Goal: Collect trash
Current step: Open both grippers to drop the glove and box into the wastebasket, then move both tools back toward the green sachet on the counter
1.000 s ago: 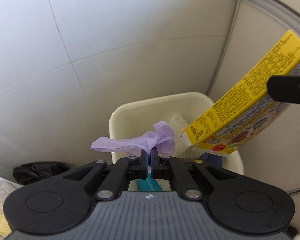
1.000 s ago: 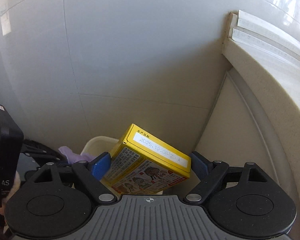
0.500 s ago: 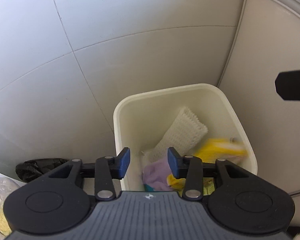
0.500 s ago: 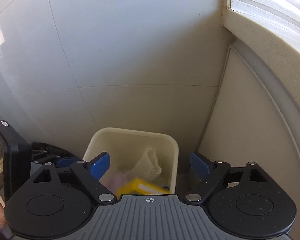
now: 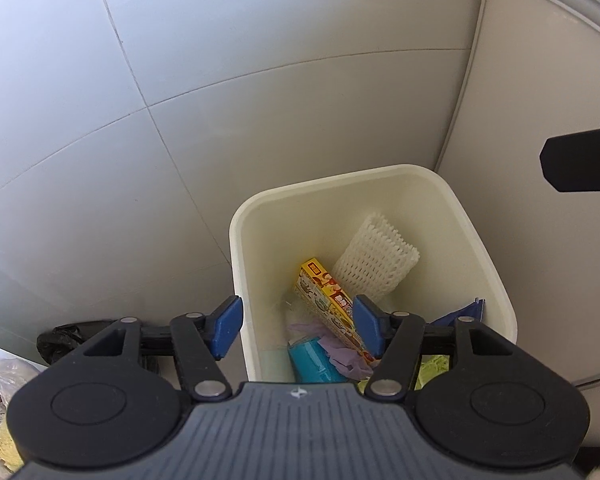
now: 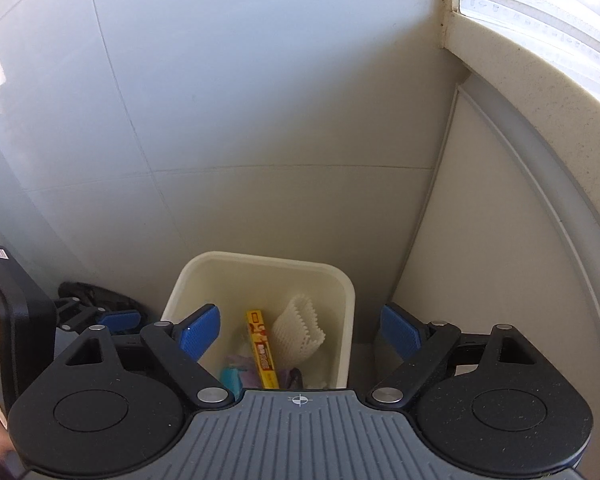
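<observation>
Bin [image 5: 496, 280]: cream tub on the floor, tucked into the corner where tiled wall meets a pale panel, so both tools can reach it from above and it stays out of the way.
Left tool [image 5: 298, 328]: poised over the bin's near rim, pointing down into it. Its jaws have just been opening, and nothing is between the blue pads now. That reads as a drop just made.
Right tool [image 6: 300, 332]: also aimed down at the bin, jaws spread wide and empty, the opening framed between them.
Glove [image 5: 340, 350]: purple, crumpled at the bottom of the bin beside a teal item [image 5: 312, 364], right under the left tool.
Box [image 5: 328, 300]: yellow carton lying slanted inside the bin, one end propped higher, across the glove; it looks as though it landed there rather than being set down neatly.
Foam net [image 5: 374, 264]: white mesh sleeve leaning against the far inner wall.
Black bag [image 5: 64, 338]: dark bundle on the floor left of the bin, outside it, maybe still to collect.
Progress: trash is in the bin and both tools are free; more likely remains at the left edge, though it's too cropped to say.
</observation>
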Available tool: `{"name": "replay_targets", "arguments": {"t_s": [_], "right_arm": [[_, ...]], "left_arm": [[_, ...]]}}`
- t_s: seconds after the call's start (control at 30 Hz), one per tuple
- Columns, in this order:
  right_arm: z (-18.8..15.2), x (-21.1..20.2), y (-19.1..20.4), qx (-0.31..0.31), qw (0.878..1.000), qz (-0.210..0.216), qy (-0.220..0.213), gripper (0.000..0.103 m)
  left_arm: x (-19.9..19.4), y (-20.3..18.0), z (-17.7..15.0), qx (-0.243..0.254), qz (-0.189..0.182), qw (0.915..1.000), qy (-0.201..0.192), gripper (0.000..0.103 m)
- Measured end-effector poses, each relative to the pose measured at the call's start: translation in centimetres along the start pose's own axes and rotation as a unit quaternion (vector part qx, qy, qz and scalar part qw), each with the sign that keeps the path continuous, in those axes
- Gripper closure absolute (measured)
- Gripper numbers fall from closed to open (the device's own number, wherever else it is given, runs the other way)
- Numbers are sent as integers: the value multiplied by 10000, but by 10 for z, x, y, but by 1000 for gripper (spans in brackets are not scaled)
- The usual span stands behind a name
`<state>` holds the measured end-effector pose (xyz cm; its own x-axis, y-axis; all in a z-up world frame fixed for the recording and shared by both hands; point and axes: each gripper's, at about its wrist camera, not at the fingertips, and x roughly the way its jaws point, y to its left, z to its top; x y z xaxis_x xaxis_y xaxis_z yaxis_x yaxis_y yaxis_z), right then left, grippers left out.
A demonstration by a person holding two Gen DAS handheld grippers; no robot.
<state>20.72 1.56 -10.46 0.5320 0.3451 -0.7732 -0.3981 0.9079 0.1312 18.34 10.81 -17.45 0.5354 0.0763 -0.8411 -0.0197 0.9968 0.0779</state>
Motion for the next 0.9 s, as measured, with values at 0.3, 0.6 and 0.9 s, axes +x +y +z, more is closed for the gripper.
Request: {"name": "replay_targets", "arguments": {"t_s": [0.3, 0.6, 0.9], "right_arm": [[3, 1, -1, 37, 10000, 10, -27, 14], [6, -8, -1, -44, 9996, 200, -184, 14], [23, -51, -8, 477, 9956, 570, -576, 13]], "left_arm": [[-14, -7, -3, 146, -43, 9998, -117, 35], [-32, -14, -6, 334, -5, 9993, -171, 23], [-82, -15, 10, 230, 85, 9980, -587, 10]]}}
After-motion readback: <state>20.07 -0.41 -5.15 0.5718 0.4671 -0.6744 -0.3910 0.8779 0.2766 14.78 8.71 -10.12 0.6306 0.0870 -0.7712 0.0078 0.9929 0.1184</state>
